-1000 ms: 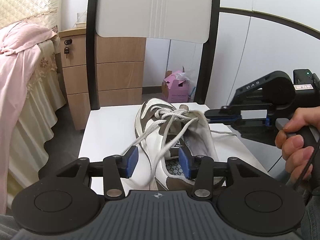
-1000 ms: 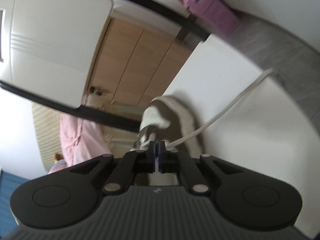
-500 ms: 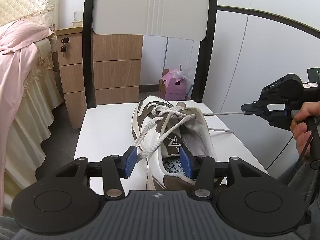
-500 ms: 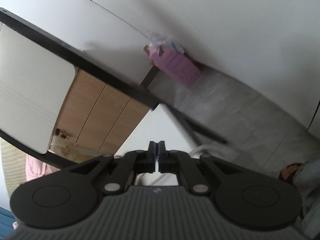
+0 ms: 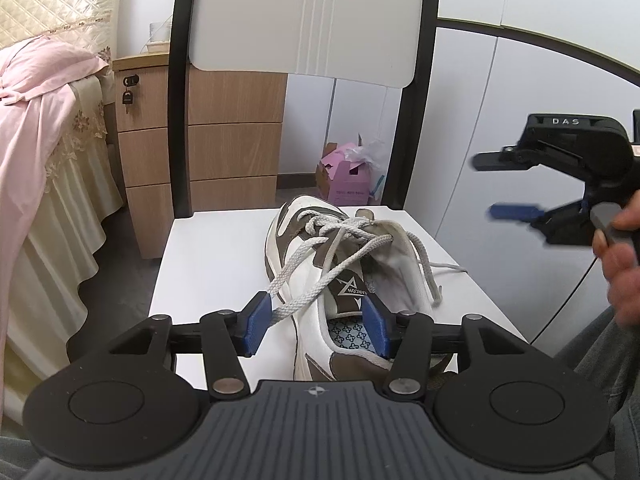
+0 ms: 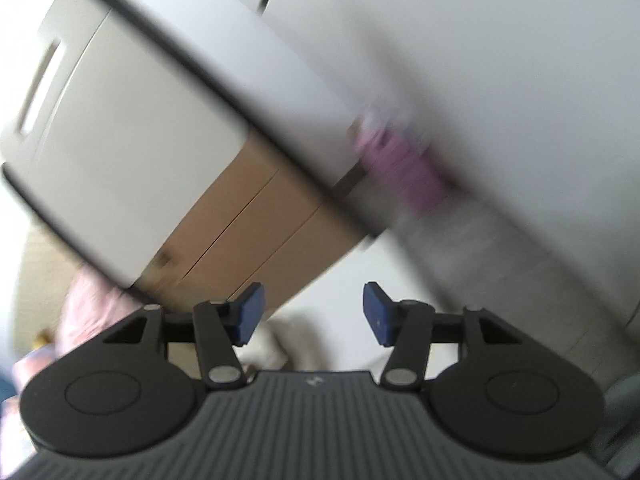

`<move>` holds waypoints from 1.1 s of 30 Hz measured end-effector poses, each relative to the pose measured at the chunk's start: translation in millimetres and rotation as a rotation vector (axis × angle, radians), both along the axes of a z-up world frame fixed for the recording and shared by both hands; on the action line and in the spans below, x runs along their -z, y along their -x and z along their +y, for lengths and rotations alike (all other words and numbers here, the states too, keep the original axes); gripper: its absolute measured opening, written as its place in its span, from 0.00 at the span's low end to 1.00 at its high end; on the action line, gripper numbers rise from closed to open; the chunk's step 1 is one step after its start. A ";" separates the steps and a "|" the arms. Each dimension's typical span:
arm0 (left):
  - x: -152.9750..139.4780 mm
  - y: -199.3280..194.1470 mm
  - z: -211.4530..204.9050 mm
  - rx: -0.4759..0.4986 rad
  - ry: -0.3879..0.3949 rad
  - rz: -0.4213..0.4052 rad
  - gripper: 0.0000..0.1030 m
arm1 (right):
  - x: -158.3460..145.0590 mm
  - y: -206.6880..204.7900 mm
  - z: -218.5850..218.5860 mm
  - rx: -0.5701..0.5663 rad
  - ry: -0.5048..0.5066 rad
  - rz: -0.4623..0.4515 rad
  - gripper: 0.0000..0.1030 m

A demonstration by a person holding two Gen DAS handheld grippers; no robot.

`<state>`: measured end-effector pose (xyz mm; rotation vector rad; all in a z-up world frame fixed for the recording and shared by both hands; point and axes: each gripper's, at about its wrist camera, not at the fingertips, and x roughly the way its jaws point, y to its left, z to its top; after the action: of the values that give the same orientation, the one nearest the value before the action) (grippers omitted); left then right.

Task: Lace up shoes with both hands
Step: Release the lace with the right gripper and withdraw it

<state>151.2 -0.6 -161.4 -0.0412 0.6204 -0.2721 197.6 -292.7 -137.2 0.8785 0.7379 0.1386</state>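
Observation:
A white and brown shoe (image 5: pixel 312 264) lies on the white chair seat (image 5: pixel 216 256), toe pointing away. My left gripper (image 5: pixel 316 322) straddles its heel end, jaws opening. One white lace (image 5: pixel 304 298) runs from the eyelets to the left blue pad (image 5: pixel 256 320) and rests against it, unpinched. The other lace (image 5: pixel 426 264) hangs slack over the shoe's right side onto the seat. My right gripper (image 5: pixel 494 187) hovers above and right of the shoe, its jaws opening with nothing between them. The right wrist view is blurred and shows the right gripper (image 6: pixel 314 312) with bare blue pads.
A white chair back (image 5: pixel 304 16) with black posts rises behind the shoe. A wooden drawer cabinet (image 5: pixel 200 148) and a pink box (image 5: pixel 348 184) stand on the floor beyond. A bed with pink cloth (image 5: pixel 36 128) is at the left. A hand (image 5: pixel 620 256) holds the right gripper.
The right gripper, shut on the taut lace before, has opened and lifted away to the right. That lace has dropped slack over the shoe. The left jaws stand slightly wider.

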 end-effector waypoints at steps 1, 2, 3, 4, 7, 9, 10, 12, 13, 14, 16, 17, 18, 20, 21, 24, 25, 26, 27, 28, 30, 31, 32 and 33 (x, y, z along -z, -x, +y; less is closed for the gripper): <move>-0.2 -0.3 0.7 0.001 0.003 0.004 0.54 | 6.6 0.3 4.2 -0.040 -0.083 0.024 0.57; -0.4 -0.6 1.3 0.002 0.006 0.008 0.54 | 13.8 0.6 8.2 -0.070 -0.161 0.052 0.57; -0.8 -0.9 1.4 0.007 0.006 0.010 0.54 | 21.4 1.3 12.2 -0.089 -0.233 0.084 0.58; -1.2 -1.1 1.3 0.012 0.006 0.011 0.54 | 28.6 1.9 15.7 -0.104 -0.292 0.114 0.59; -2.1 -0.8 -1.6 0.029 -0.015 0.009 0.54 | 43.3 1.8 23.3 -0.113 -0.370 0.171 0.59; -2.4 -0.3 -4.7 0.038 -0.035 0.002 0.54 | 50.1 -0.3 26.1 -0.104 -0.392 0.197 0.59; -2.6 -0.2 -5.8 0.041 -0.043 -0.001 0.54 | 52.9 -0.9 27.1 -0.095 -0.403 0.208 0.59; -2.7 -0.6 -7.2 0.045 -0.054 -0.004 0.54 | 58.2 -2.4 29.5 -0.078 -0.419 0.226 0.58; -2.4 -1.1 -7.2 0.043 -0.052 0.000 0.54 | 60.4 -3.5 31.0 -0.069 -0.424 0.234 0.57; -2.1 -1.7 -7.1 0.040 -0.050 0.004 0.54 | 62.0 -5.1 32.9 -0.069 -0.420 0.238 0.53; -1.5 -2.6 -7.5 0.033 -0.048 0.012 0.54 | 62.6 -8.8 36.2 -0.068 -0.406 0.238 0.24; -1.4 -2.9 -8.0 0.030 -0.049 0.014 0.54 | 61.3 -9.8 38.6 -0.067 -0.405 0.236 0.16; -1.3 -3.2 -8.6 0.028 -0.051 0.014 0.54 | 60.2 -12.1 40.1 -0.059 -0.396 0.228 0.05; -1.1 -3.8 -9.0 0.025 -0.049 0.020 0.54 | 58.1 -16.2 39.2 -0.031 -0.364 0.212 0.03; -1.1 -4.3 -8.3 0.023 -0.042 0.028 0.54 | 56.9 -17.2 36.0 -0.011 -0.340 0.207 0.02; -0.8 -5.5 -6.5 0.018 -0.025 0.048 0.54 | 53.8 -19.6 24.3 0.055 -0.263 0.197 0.02; -0.7 -5.8 -6.1 0.017 -0.022 0.050 0.54 | 52.6 -19.8 19.5 0.076 -0.227 0.195 0.02; -0.5 -6.0 -5.7 0.016 -0.019 0.053 0.54 | 51.1 -20.0 15.1 0.095 -0.191 0.191 0.02; -0.2 -6.2 -5.8 0.018 -0.017 0.055 0.54 | 48.6 -19.5 10.0 0.110 -0.152 0.185 0.02; -0.2 -6.1 -6.3 0.021 -0.015 0.056 0.54 | 45.8 -18.8 4.9 0.123 -0.113 0.178 0.02; 0.0 -6.6 -7.0 0.023 -0.018 0.055 0.54 | 42.5 -16.5 -5.7 0.156 -0.064 0.167 0.02; 0.5 -7.1 -6.9 0.020 -0.020 0.056 0.54 | 41.0 -15.2 -11.1 0.173 -0.041 0.162 0.02; 0.8 -7.5 -6.8 0.018 -0.018 0.058 0.54 | 39.5 -14.0 -16.4 0.190 -0.019 0.157 0.02; 1.2 -8.0 -6.6 0.017 -0.013 0.062 0.54 | 38.9 -12.6 -20.4 0.196 0.002 0.158 0.02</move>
<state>159.2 -7.2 -162.6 -0.0318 0.6846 -0.2839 210.2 -313.1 -176.1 0.9620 0.7935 -0.1070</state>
